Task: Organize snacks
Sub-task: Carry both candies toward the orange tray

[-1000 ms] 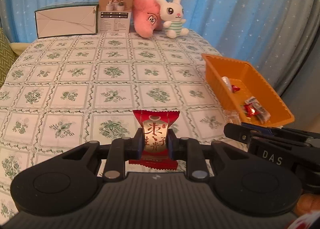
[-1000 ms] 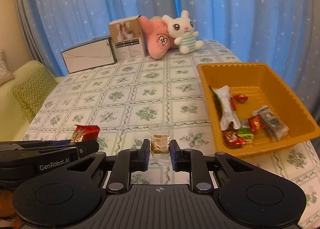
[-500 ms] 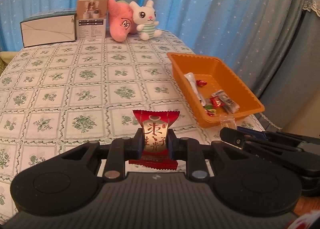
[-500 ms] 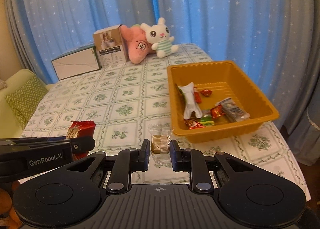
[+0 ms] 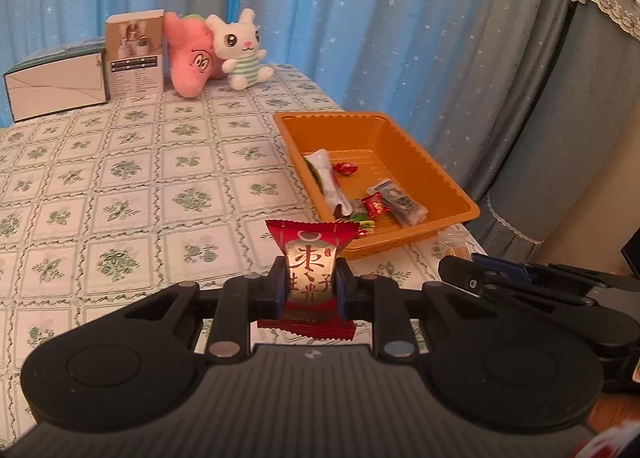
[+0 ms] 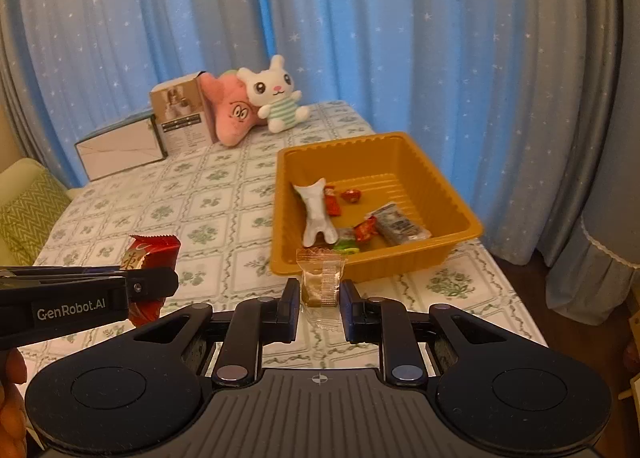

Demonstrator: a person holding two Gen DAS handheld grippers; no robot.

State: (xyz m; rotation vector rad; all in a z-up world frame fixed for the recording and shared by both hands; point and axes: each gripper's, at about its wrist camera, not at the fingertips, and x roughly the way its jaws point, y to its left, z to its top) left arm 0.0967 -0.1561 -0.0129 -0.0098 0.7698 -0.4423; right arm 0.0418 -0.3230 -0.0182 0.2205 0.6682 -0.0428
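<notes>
Couldn't really read the small wrappers piled in the orange tray [image 6: 440, 186] near the table's [image 5: 120, 178] right edge. The left gripper [image 5: 310, 290] was clamped on a red candy [image 5: 310, 258]; the right gripper [image 6: 320, 304] pinched a clear-wrapped snack [image 6: 320, 278], both above the table's near edge.

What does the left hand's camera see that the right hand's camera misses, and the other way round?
Only the left camera shows the front of the red snack clamped in the left gripper, with its printed characters. Only the right camera shows a green cushion and the clear-wrapped brown snack close up in the right gripper. Both show the orange tray, two plush toys and boxes.
</notes>
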